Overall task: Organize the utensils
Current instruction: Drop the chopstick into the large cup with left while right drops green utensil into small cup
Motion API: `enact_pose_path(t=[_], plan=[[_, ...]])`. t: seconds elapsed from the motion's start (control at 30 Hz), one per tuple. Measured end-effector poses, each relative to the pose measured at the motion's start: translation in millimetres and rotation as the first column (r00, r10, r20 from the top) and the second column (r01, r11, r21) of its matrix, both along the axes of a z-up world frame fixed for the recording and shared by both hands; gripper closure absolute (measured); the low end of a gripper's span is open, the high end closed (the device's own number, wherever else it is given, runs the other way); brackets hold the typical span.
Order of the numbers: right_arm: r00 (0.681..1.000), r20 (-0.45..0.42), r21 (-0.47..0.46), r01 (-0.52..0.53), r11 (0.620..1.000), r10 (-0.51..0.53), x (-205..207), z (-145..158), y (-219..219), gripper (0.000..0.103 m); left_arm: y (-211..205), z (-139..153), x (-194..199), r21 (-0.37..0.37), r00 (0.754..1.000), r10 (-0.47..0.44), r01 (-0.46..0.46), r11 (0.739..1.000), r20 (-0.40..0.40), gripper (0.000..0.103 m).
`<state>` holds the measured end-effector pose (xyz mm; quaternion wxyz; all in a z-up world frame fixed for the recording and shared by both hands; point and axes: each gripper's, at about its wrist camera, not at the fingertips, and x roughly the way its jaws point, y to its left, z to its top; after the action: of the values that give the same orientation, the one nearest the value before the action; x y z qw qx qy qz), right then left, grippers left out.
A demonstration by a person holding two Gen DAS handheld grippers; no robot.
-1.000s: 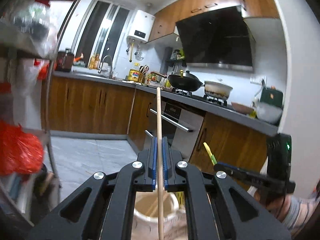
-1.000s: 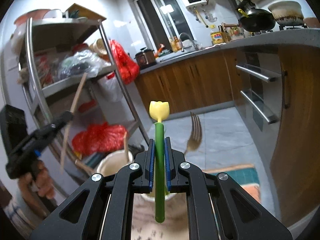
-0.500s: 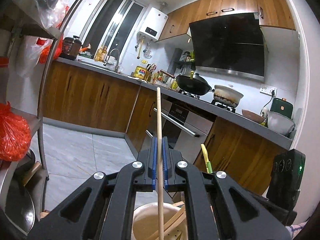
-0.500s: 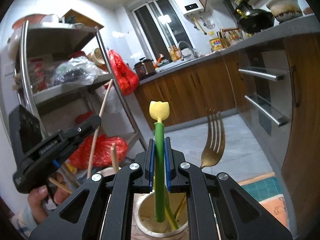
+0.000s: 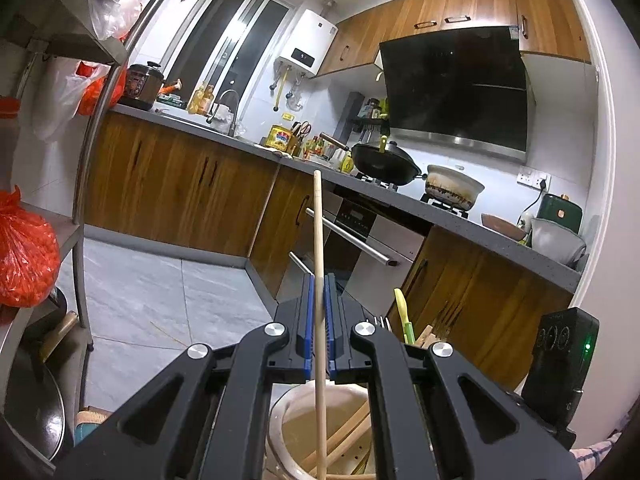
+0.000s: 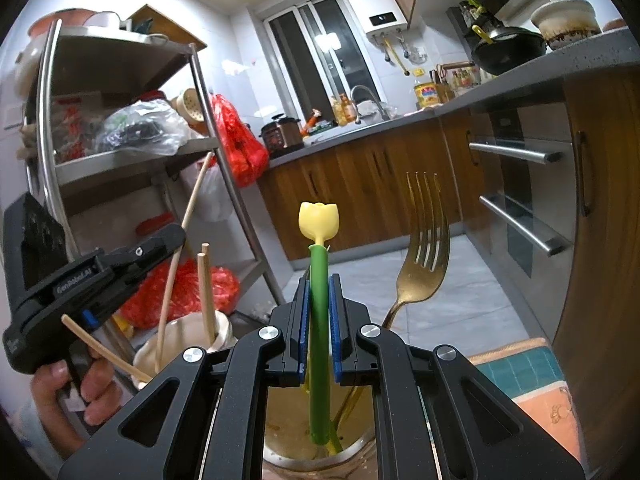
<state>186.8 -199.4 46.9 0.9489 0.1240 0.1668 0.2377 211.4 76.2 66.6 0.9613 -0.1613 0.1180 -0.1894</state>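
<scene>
Holding a wooden chopstick (image 5: 318,240) in my left gripper (image 5: 319,308), pads closed on its shaft, lower end dipping inside the cream holder (image 5: 280,420) with other chopsticks. Right gripper (image 6: 319,312) clamped on a green tulip-topped stick (image 6: 319,300), upright, tip down in a glass jar (image 6: 360,452). Gold fork (image 6: 422,248) stands in that jar, just right of the stick.

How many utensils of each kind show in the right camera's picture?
wooden chopsticks: 4 (one in the left hand-held gripper)
gold fork: 1
green tulip-topped pick: 1 (in the right hand-held gripper)
Total: 6
</scene>
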Motion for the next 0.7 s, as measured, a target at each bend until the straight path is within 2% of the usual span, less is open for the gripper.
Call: enact_pose_path(t=[0.2,0.37,0.5,0.7], plan=[[0.999,-0.033,-0.033,-0.017,0.999,0.016,-5,-5,0,0.093,-3,-2,-14,0.040,1.000,-0.029,0.029,0.999,-0.010,0.098],[0.998,-0.059,-0.079,-0.040,0.996,0.036,-12,-6,2,0.093,-6,-2,-27,0.129,0.996,-0.049,0.058,0.990,-0.068,0.098],[0.996,-0.084,-0.123,-0.040,0.992,0.029,-15,-6,4,0.093,-13,-2,-35,0.232,0.995,-0.021,0.044,0.972,-0.102,0.098],[0.990,-0.141,-0.149,-0.037,0.988,0.016,-13,-9,3,0.093,-13,0,-39,0.269,0.992,0.014,0.020,0.963,-0.124,0.098]])
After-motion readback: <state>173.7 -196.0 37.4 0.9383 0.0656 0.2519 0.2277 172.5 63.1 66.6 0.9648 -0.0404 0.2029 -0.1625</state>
